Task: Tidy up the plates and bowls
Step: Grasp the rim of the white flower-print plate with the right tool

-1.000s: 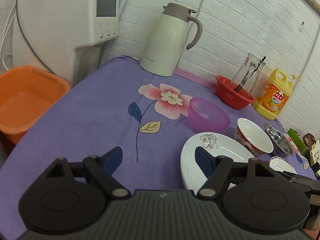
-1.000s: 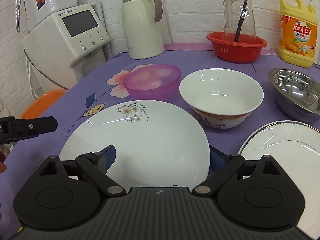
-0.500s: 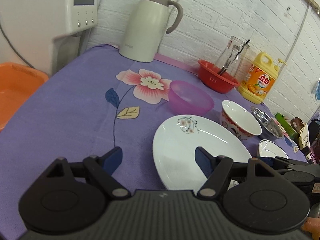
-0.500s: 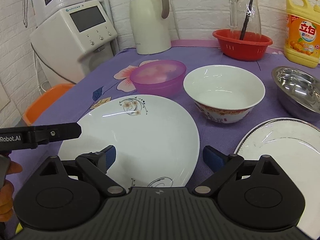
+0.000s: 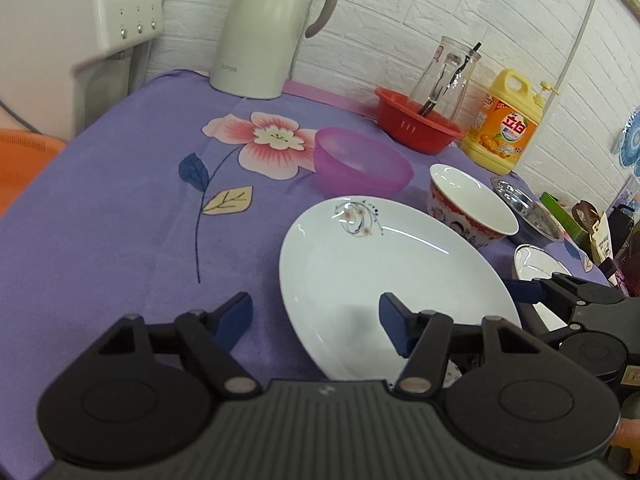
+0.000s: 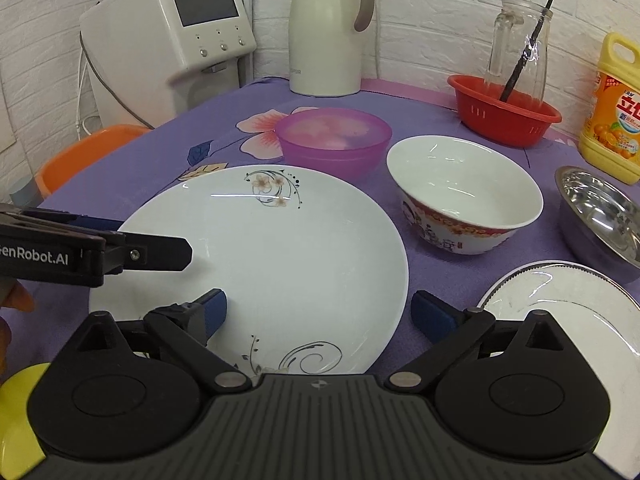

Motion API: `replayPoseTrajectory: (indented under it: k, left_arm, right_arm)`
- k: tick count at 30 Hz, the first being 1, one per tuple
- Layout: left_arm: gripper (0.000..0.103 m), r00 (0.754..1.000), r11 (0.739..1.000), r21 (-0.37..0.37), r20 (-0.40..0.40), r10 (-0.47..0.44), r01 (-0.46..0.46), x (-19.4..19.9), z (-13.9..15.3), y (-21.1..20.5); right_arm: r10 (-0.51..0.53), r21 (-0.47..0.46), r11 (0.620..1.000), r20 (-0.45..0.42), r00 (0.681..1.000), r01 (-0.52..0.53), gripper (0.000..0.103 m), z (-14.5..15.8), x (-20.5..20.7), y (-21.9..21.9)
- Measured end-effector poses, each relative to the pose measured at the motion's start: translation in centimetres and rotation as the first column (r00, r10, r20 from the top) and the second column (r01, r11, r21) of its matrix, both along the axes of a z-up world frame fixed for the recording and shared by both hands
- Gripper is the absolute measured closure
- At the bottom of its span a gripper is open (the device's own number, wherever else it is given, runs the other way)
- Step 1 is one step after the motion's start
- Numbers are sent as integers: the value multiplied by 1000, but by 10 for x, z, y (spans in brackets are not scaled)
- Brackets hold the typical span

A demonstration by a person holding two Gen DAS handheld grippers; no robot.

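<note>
Before you: red basket holding glass jar; purple bowl, white bowl, steel bowl; large plate. Both your grippers, left and right, gape wide, holding nothing.

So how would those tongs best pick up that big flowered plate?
Probably by its thin rim. The flowered plate lies flat on the purple tablecloth, so only the edge offers a hold. The near edge, facing the open right tongs, looks easiest: the pink bowl and the white bowl crowd the far side.
</note>
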State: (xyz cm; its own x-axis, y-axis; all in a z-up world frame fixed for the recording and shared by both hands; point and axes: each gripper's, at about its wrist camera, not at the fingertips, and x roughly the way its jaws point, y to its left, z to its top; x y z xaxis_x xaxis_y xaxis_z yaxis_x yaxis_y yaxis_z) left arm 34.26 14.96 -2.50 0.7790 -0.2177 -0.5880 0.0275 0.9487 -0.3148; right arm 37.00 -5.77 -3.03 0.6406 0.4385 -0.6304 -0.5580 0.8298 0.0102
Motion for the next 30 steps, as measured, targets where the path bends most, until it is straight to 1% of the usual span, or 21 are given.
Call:
replayPoseTrajectory:
  k: [3,6,9,11,13,16,19,21,23,24,25,27,30]
  left_arm:
    - [42,1000,1000,0,-9,-20,20,2,1,2]
    - [42,1000,1000,-20,-9,-23,23,6,0,6]
    - [42,1000,999,-30,-11,-12,11,11,0,7]
    - [41,1000,1000,-18,-14,-7,7,12,1,4]
    - [36,1000,1000,-17,-21,-4,4,13,2,2]
    - [37,1000,1000,-6,-24,9,-9,15,1,0]
    - [39,1000,999,33,-23,-1,2,14,1,-4]
    - [40,1000,999,46,-22,-3,4,13,1,-6]
    - [43,1000,998,65,-19,-15,17,13,1,-9]
    - [50,1000,997,72,-18,-23,24,14,1,-10]
    - [55,999,996,78,-19,-30,32,14,1,-12]
    - [63,999,996,79,-17,-49,50,15,1,-13]
    - [67,999,996,82,-23,-39,41,15,2,-14]
  right_arm:
    - [13,0,1000,-1,1000,-13,0,0,1,-1]
    - [15,1,1000,2,1000,-15,0,0,1,-1]
    - [32,11,999,35,999,-33,0,-3,-3,-2]
    - [37,14,999,46,998,-37,0,-4,-4,-3]
    - [37,14,999,46,998,-38,0,-4,-4,-3]
    - [38,14,999,47,998,-39,0,-4,-4,-3]
    - [42,11,999,43,998,-43,0,-3,-4,-3]
    - [47,6,999,28,998,-47,0,-2,-4,-2]
    - [45,-1,999,6,999,-45,0,0,-4,-1]
    - [54,-2,999,2,999,-54,0,0,-4,0]
    - [70,5,998,-1,998,-70,0,0,-4,1]
    - [82,51,995,-28,996,-81,0,-2,-2,-2]
    - [67,54,996,-21,998,-66,0,-2,-3,-3]
